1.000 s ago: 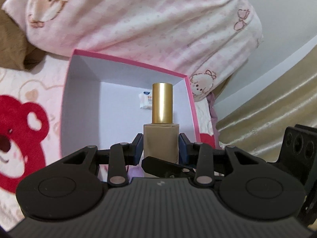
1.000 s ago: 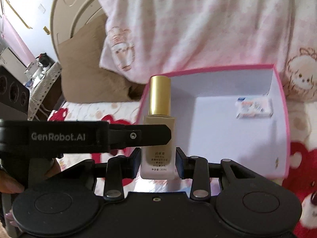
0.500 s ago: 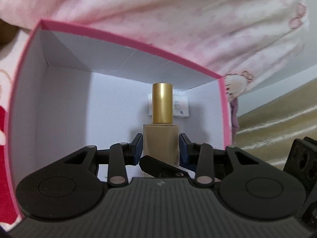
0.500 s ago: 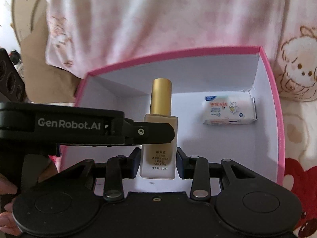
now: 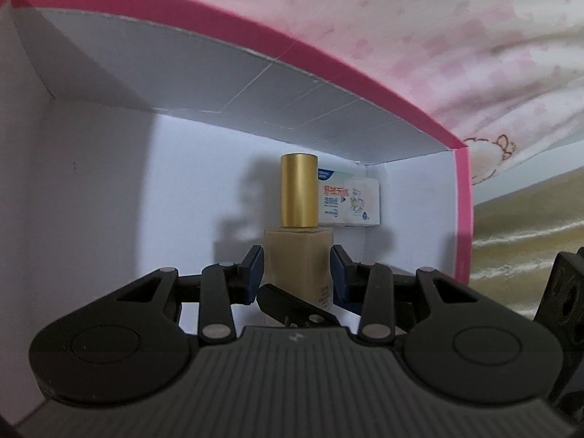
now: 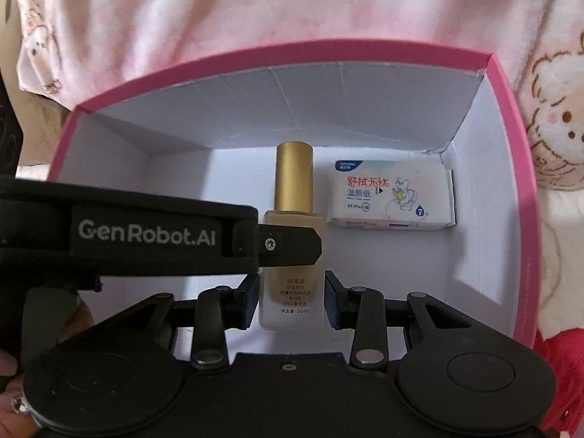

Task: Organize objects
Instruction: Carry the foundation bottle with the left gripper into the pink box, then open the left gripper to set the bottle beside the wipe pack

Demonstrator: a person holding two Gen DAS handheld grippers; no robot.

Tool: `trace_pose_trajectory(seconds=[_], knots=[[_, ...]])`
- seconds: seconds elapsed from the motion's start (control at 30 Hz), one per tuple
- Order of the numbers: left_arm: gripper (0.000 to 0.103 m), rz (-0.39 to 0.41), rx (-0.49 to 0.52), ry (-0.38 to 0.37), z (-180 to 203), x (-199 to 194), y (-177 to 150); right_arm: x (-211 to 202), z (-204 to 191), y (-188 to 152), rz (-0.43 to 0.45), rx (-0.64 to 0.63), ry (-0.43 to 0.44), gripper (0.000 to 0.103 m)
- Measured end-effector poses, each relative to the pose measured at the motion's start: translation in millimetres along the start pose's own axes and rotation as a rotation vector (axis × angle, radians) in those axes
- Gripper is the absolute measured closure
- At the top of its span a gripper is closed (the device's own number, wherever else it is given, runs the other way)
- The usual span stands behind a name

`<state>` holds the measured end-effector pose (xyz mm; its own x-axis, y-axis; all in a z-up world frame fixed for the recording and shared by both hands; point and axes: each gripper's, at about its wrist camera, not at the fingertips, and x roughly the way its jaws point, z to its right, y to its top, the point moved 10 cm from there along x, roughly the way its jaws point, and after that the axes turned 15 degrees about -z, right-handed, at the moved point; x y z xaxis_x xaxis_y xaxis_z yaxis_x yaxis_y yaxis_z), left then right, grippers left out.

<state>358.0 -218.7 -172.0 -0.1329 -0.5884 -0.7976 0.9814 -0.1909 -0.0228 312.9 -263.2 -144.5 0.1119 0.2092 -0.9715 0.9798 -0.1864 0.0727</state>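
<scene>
A beige foundation bottle (image 5: 297,255) with a gold cap stands upright between the pads of both grippers, inside a pink-rimmed white box (image 5: 328,62). My left gripper (image 5: 296,279) is shut on the bottle's body. My right gripper (image 6: 291,301) is shut on the same bottle (image 6: 291,292) lower down, and the left gripper's finger (image 6: 284,244) crosses in front of it. A white wet-wipes pack (image 6: 392,195) lies on the box floor in the far right corner; it also shows in the left wrist view (image 5: 348,200).
The box's pink rim (image 6: 511,138) rings both grippers closely. A pink and white cartoon quilt (image 6: 292,7) is bunched behind the box. A beige padded headboard (image 5: 529,219) lies to the right.
Both grippers have carried the bottle forward and down, from above the near edge into the box. The box walls now fill both views and the wipes pack is closer.
</scene>
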Motion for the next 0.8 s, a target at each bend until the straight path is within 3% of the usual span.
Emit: trace_pose_trajectory(seconds=[0.13, 0.23, 0.53, 0.67, 0.8], knots=[[0.066, -0.005, -0.010, 0.004, -3.0, 6.8, 4.1, 7.9, 0.2, 4.2, -0.017, -0.010, -0.038, 0.062], [0.073, -0.014, -0.004, 0.007, -5.0, 7.0, 5.0, 11.0, -1.6, 6.1, -0.009, -0.036, -0.105, 0.063], [0.080, -0.006, 0.015, 0.022, -2.9, 4.5, 5.7, 15.2, -5.3, 3.3, 0.025, -0.059, -0.133, 0.063], [0.080, 0.009, 0.028, 0.038, -1.3, 2.6, 4.9, -1.8, -7.6, -6.0, 0.078, -0.095, -0.158, 0.056], [0.080, 0.007, 0.049, 0.058, 1.3, 1.5, 5.8, -9.1, -3.8, -18.5, 0.084, -0.112, -0.125, 0.059]])
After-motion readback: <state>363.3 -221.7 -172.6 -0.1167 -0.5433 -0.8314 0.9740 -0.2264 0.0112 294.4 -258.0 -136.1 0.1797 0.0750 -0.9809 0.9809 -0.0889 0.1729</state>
